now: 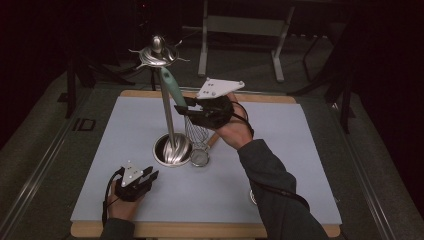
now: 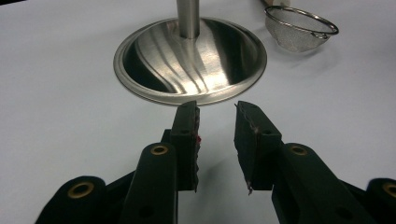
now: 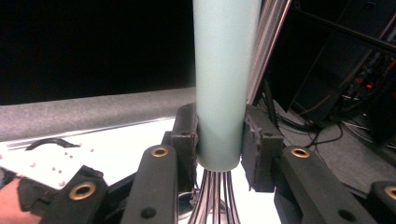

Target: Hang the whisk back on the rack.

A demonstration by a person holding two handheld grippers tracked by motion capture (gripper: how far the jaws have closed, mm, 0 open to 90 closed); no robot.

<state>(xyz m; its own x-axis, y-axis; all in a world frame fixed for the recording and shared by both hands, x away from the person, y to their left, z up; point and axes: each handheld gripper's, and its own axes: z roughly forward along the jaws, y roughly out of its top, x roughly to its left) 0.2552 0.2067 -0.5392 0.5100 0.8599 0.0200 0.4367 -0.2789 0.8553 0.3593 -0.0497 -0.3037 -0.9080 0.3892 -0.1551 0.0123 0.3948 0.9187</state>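
Note:
A steel utensil stand (image 1: 171, 149) with a round base (image 2: 189, 58), a tall pole and hooks at the top (image 1: 156, 54) rises from the pale mat. My right gripper (image 1: 186, 111) is shut on a whisk's pale green handle (image 1: 170, 85) (image 3: 224, 79), just above the wires (image 1: 194, 131) (image 3: 215, 198). The whisk hangs upright beside the pole, its handle top near the hooks. My left gripper (image 1: 151, 175) (image 2: 217, 140) rests low on the mat in front of the base, open with nothing between its jaws.
A small mesh strainer (image 1: 200, 156) (image 2: 299, 29) with a wooden handle lies on the mat just right of the base. The mat (image 1: 280, 165) covers a wooden table. A metal frame (image 1: 240, 30) stands on the dark floor behind.

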